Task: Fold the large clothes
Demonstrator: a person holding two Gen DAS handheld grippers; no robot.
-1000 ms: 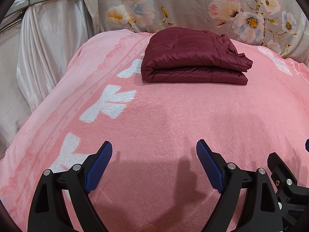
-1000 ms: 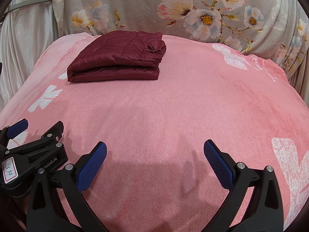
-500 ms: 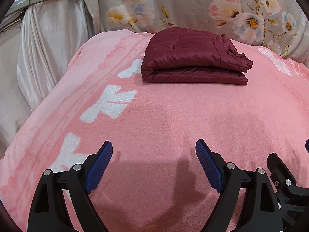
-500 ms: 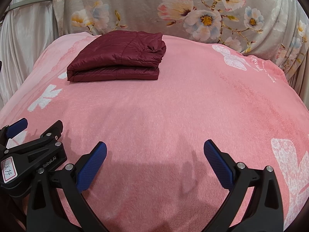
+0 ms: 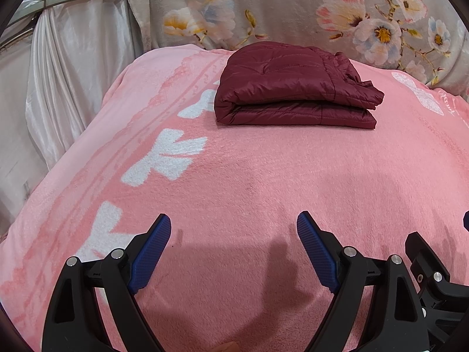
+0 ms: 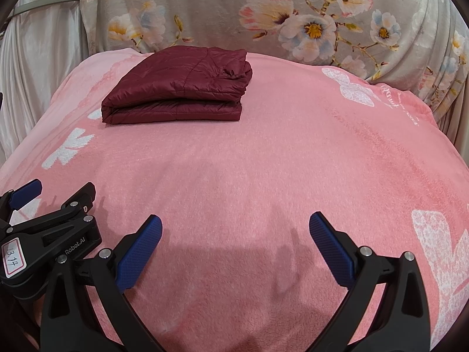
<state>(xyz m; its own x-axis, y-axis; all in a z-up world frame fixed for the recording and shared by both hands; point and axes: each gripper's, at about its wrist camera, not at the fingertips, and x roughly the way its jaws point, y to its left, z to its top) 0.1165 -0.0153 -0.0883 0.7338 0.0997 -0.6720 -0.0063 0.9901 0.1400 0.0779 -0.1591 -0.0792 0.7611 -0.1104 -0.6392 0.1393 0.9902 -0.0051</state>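
A dark red quilted jacket (image 5: 296,88) lies folded into a flat rectangle at the far end of a pink blanket (image 5: 249,182). It also shows in the right wrist view (image 6: 178,88), far left. My left gripper (image 5: 234,226) is open and empty, low over the near part of the blanket, well short of the jacket. My right gripper (image 6: 234,226) is open and empty too, beside it on the right. The left gripper's body (image 6: 47,234) shows at the right view's lower left.
A grey floral cloth (image 5: 293,8) hangs behind the bed. A white satin curtain (image 5: 58,73) hangs at the left. The blanket has white bow prints (image 5: 167,158) along its left side and white prints (image 6: 439,249) on its right.
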